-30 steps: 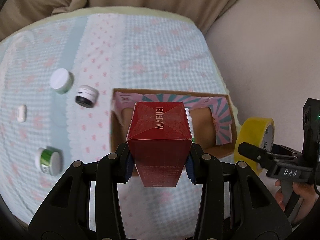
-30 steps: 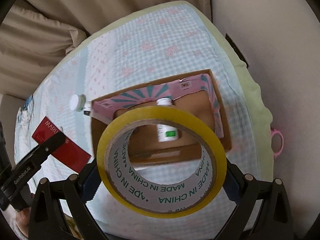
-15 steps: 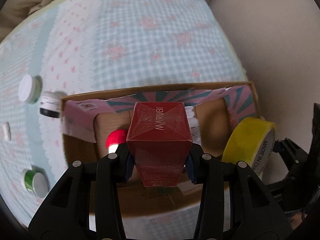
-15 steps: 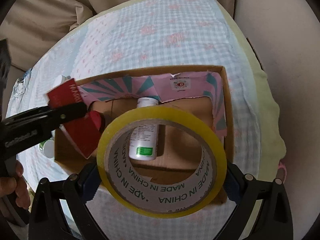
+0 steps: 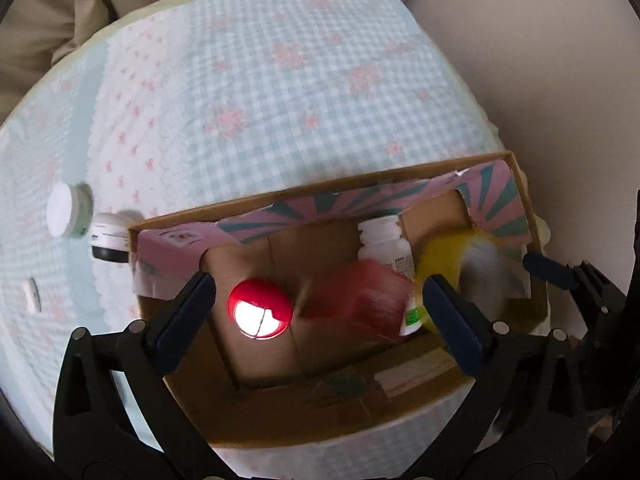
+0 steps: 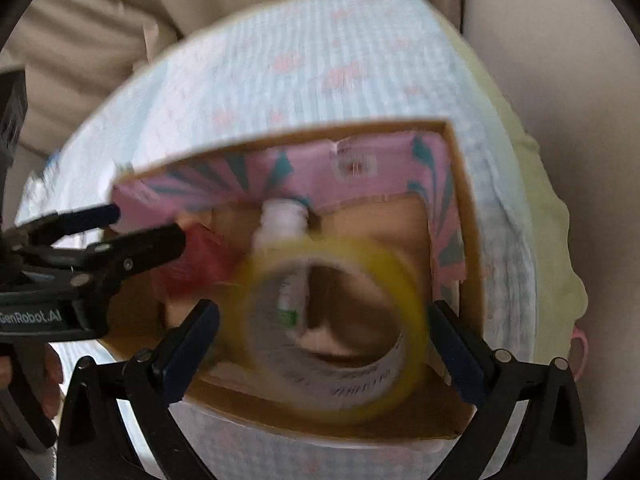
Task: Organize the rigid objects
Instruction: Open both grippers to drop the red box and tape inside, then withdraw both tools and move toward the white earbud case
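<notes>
One cardboard box (image 5: 404,412), one tape roll (image 6: 340,332), one red carton (image 5: 356,304), three jars (image 5: 66,216).

You can read "GenRobot.AI" on left gripper (image 6: 114,216) body, first letter cut off. Tape roll (image 6: 336,332) print and bottle (image 5: 386,248) label too blurred.

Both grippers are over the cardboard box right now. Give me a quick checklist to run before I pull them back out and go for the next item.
1. Left gripper open: ok, jaws spread wide.
2. Right gripper open: ok, jaws apart, not touching the yellow tape roll.
3. Red carton released inside the cardboard box: ok, but blurred, so whether it has settled: cannot tell.
4. Tape roll at rest in the box: cannot tell, blurred.
5. White bottle undisturbed: cannot tell, carton and tape sit close against it.
6. Items left outside: not ok, white-lidded jar and dark jar remain on the cloth.
</notes>
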A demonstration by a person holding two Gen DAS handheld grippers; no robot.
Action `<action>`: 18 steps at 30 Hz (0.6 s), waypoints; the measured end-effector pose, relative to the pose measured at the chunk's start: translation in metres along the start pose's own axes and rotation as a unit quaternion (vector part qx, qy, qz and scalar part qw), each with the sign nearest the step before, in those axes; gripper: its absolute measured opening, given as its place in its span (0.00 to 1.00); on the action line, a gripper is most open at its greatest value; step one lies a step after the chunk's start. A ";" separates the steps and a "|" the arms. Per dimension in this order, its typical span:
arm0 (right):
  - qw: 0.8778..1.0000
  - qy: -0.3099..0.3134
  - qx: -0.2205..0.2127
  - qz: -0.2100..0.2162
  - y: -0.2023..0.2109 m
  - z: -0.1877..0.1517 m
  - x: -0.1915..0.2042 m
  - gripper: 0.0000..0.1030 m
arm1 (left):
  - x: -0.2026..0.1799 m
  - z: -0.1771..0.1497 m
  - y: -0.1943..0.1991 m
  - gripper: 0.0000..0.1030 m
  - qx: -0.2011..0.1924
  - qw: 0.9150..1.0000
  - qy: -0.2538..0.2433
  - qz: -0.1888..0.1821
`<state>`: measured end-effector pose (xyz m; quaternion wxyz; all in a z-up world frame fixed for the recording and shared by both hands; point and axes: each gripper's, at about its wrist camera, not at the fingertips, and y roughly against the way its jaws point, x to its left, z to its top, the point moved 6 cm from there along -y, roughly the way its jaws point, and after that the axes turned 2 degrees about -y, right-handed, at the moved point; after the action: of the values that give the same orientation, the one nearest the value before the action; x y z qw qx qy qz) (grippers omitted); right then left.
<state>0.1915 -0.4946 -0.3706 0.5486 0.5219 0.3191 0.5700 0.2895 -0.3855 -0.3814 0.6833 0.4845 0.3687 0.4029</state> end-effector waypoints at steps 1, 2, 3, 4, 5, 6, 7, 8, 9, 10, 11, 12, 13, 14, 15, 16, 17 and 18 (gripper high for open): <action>1.000 -0.002 -0.014 0.000 0.006 0.001 -0.001 1.00 | 0.003 -0.001 0.003 1.00 -0.003 1.000 0.002 0.003; 1.000 -0.005 -0.018 -0.002 0.008 0.001 -0.002 1.00 | 0.007 -0.002 0.005 1.00 -0.005 1.000 0.005 0.003; 1.000 -0.009 -0.016 -0.002 0.009 0.001 -0.003 1.00 | 0.009 -0.003 0.008 1.00 -0.006 1.000 0.008 0.002; 1.000 -0.014 -0.013 -0.001 0.011 0.001 -0.003 1.00 | 0.013 -0.005 0.012 1.00 -0.009 1.000 0.014 0.002; 1.000 -0.020 -0.010 -0.001 0.012 0.000 -0.004 1.00 | 0.015 -0.005 0.015 1.00 -0.012 1.000 0.017 0.002; 1.000 -0.023 -0.008 -0.003 0.014 -0.001 -0.005 1.00 | 0.017 -0.007 0.019 1.00 -0.016 1.000 0.021 0.001; 1.000 -0.023 -0.010 -0.006 0.018 -0.002 -0.005 1.00 | 0.020 -0.009 0.024 1.00 -0.020 0.999 0.025 0.000; 1.000 -0.022 -0.014 -0.010 0.022 -0.003 -0.005 1.00 | 0.022 -0.010 0.030 1.00 -0.024 0.999 0.028 0.000; 0.999 -0.021 -0.020 -0.013 0.027 -0.004 -0.005 1.00 | 0.025 -0.012 0.036 1.00 -0.028 0.999 0.031 0.000; 0.999 -0.021 -0.025 -0.014 0.031 -0.004 -0.005 1.00 | 0.027 -0.014 0.042 1.00 -0.032 0.999 0.033 0.000; 0.999 -0.022 -0.029 -0.016 0.035 -0.005 -0.004 1.00 | 0.028 -0.016 0.047 1.00 -0.035 0.999 0.034 0.001; 0.999 -0.024 -0.033 -0.017 0.038 -0.004 -0.003 1.00 | 0.029 -0.018 0.052 1.00 -0.038 0.999 0.035 0.002; 0.999 -0.025 -0.037 -0.019 0.044 -0.005 -0.002 1.00 | 0.030 -0.021 0.058 1.00 -0.043 0.998 0.035 0.004; 0.999 -0.025 -0.040 -0.021 0.048 -0.005 0.000 1.00 | 0.031 -0.024 0.063 1.00 -0.046 0.998 0.035 0.005; 0.999 -0.025 -0.042 -0.023 0.051 -0.005 0.001 1.00 | 0.032 -0.027 0.067 1.00 -0.049 0.998 0.035 0.006; 0.998 -0.025 -0.045 -0.025 0.056 -0.005 0.002 1.00 | 0.033 -0.030 0.073 1.00 -0.053 0.998 0.036 0.006; 0.998 -0.025 -0.049 -0.027 0.061 -0.006 0.003 1.00 | 0.034 -0.034 0.079 1.00 -0.057 0.998 0.036 0.006; 0.998 -0.026 -0.052 -0.028 0.066 -0.007 0.005 1.00 | 0.035 -0.037 0.085 1.00 -0.062 0.997 0.037 0.007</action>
<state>0.1661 -0.5012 -0.3094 0.5988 0.4978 0.2894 0.5566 0.2541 -0.3224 -0.3134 0.6948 0.4287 0.3651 0.4473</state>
